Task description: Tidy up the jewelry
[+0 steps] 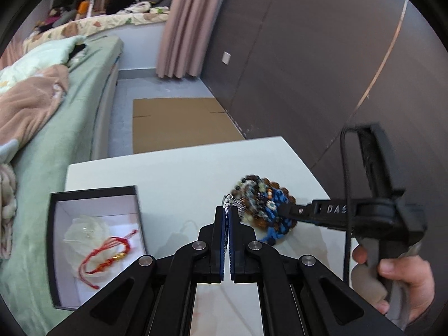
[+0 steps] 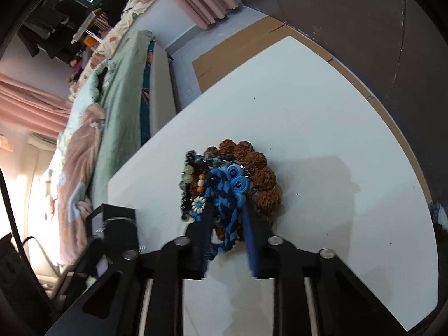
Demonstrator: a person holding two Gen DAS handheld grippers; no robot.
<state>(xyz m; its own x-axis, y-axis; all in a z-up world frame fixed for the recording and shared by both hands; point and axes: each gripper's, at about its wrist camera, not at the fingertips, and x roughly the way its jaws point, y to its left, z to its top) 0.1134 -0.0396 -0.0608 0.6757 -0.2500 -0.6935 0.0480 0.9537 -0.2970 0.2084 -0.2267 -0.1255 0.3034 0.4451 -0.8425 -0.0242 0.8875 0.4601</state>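
Observation:
A pile of bracelets [image 1: 261, 204] lies on the white table [image 1: 182, 168]: brown seed beads, dark and pale beads, and a blue braided cord. My left gripper [image 1: 228, 210] is shut on a thin silver chain with a clasp [image 1: 229, 197] at its tip, next to the pile. My right gripper [image 2: 226, 212] is open with its fingers either side of the blue braided bracelet [image 2: 226, 196] in the pile [image 2: 232, 179]; it reaches in from the right in the left wrist view [image 1: 282, 210]. A black box [image 1: 53, 240] at the left holds a red cord bracelet [image 1: 109, 254] and a clear pouch [image 1: 84, 232].
The table's far edge [image 1: 179, 151] drops to the floor with flat cardboard [image 1: 179, 123]. A bed with green sheet [image 1: 70, 112] lies to the left. A dark wall [image 1: 308, 70] stands to the right.

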